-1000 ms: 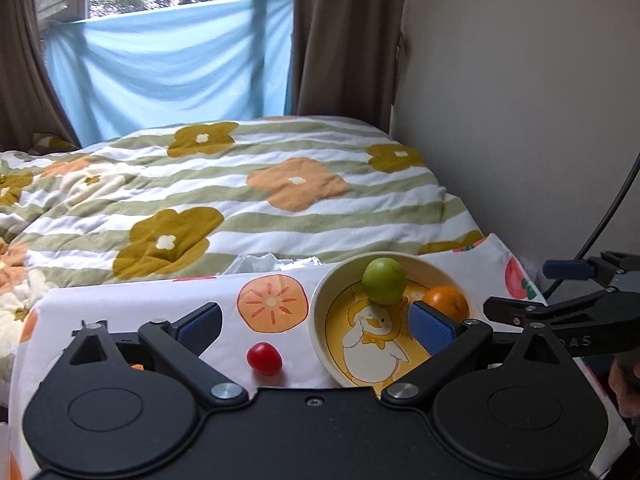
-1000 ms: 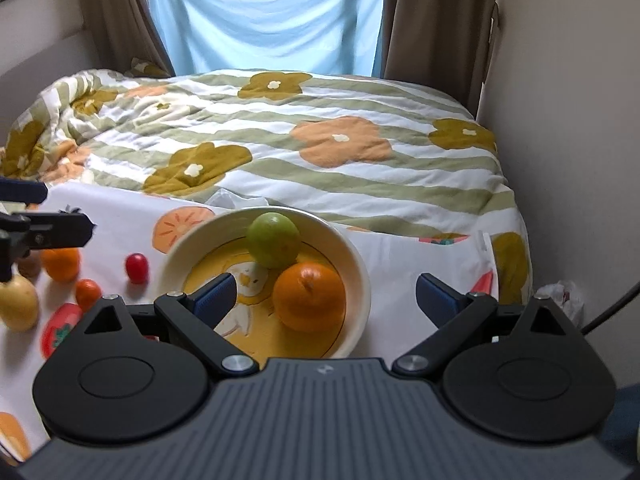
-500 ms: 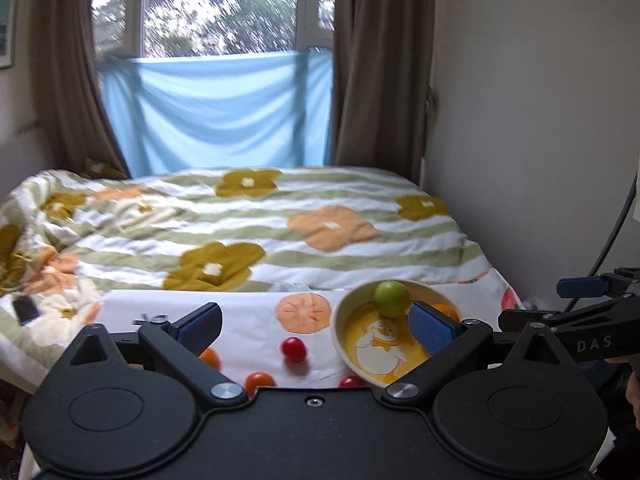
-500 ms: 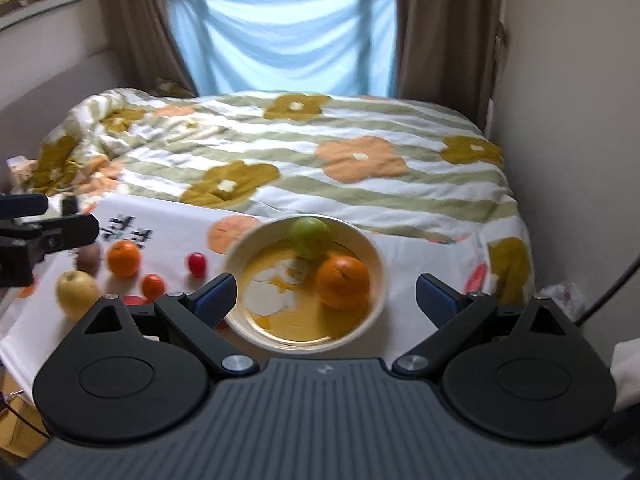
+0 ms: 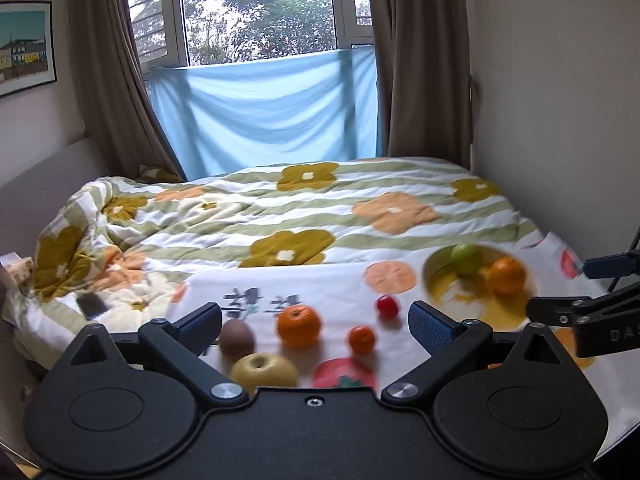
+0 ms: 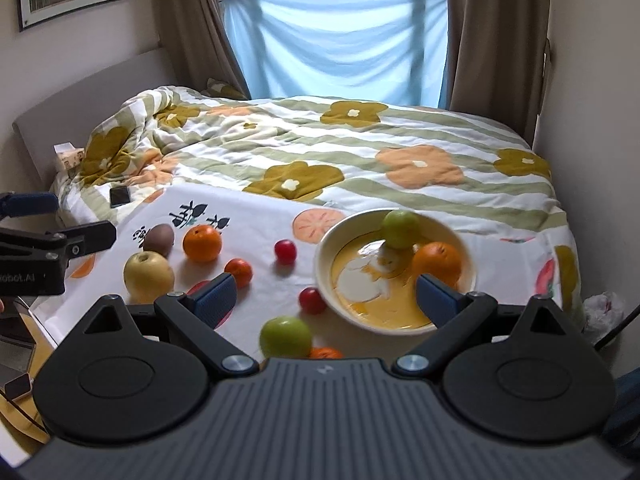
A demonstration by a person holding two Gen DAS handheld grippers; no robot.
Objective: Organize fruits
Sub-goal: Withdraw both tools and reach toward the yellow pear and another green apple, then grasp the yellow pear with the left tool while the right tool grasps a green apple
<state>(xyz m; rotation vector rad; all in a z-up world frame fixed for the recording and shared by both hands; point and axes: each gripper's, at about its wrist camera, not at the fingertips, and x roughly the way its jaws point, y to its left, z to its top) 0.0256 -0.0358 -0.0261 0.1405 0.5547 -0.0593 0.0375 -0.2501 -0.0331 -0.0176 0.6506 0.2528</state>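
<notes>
Both tongs wide, empty, bowl (image 6: 396,276) right of centre holding green apple (image 6: 401,229) and orange (image 6: 437,259), brown kiwi (image 6: 158,239) at left, long axis upright, loose fruit on cloth (image 6: 256,236).

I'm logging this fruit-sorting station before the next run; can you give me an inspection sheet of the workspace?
Surface: white fruit-print cloth spread over a floral duvet.
Job's things: bowl holds a green apple and an orange; loose on the cloth are a yellow apple, kiwi, large orange, small orange, two red fruits, and another green apple.
Clutter: phone on the duvet.
Grippers: left gripper and right gripper open, empty.
Cables: black cable at right.
Surroundings: curtains, window, framed picture.
</notes>
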